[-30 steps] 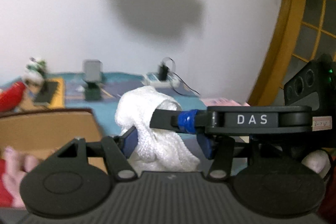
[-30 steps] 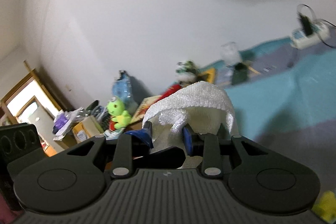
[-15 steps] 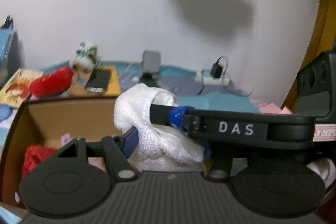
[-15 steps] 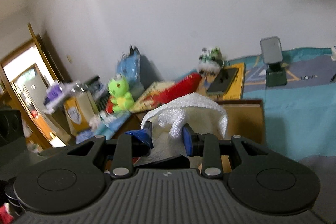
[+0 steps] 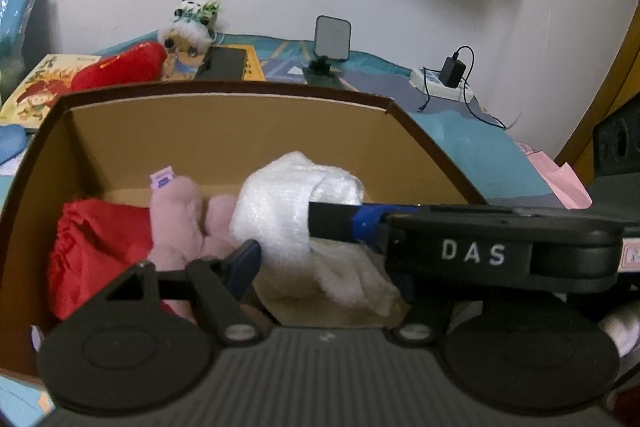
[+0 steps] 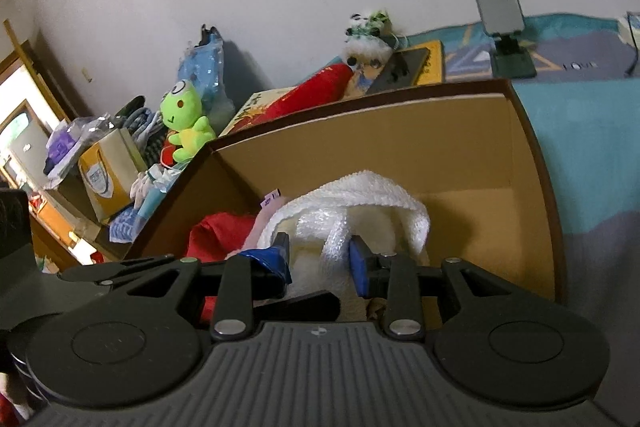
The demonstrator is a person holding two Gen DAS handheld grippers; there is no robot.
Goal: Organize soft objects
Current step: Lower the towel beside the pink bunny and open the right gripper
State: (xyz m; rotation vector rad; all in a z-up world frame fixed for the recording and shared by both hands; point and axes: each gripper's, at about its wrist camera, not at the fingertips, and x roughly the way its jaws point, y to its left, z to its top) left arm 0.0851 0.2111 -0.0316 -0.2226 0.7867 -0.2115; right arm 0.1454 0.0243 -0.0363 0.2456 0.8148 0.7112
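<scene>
so both tongs, left (image 5: 324, 267) and right (image 6: 318, 259), have just been spreading around the white towel (image 5: 280, 203), letting it settle inside the cardboard box (image 5: 224, 131).

Cluttered home room (plush toys (image 6: 186, 121), play mat (image 5: 472, 147)).

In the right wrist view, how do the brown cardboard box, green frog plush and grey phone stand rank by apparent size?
1. Brown cardboard box, nearest the camera.
2. Green frog plush.
3. Grey phone stand, close to the frog, so unsure.
</scene>
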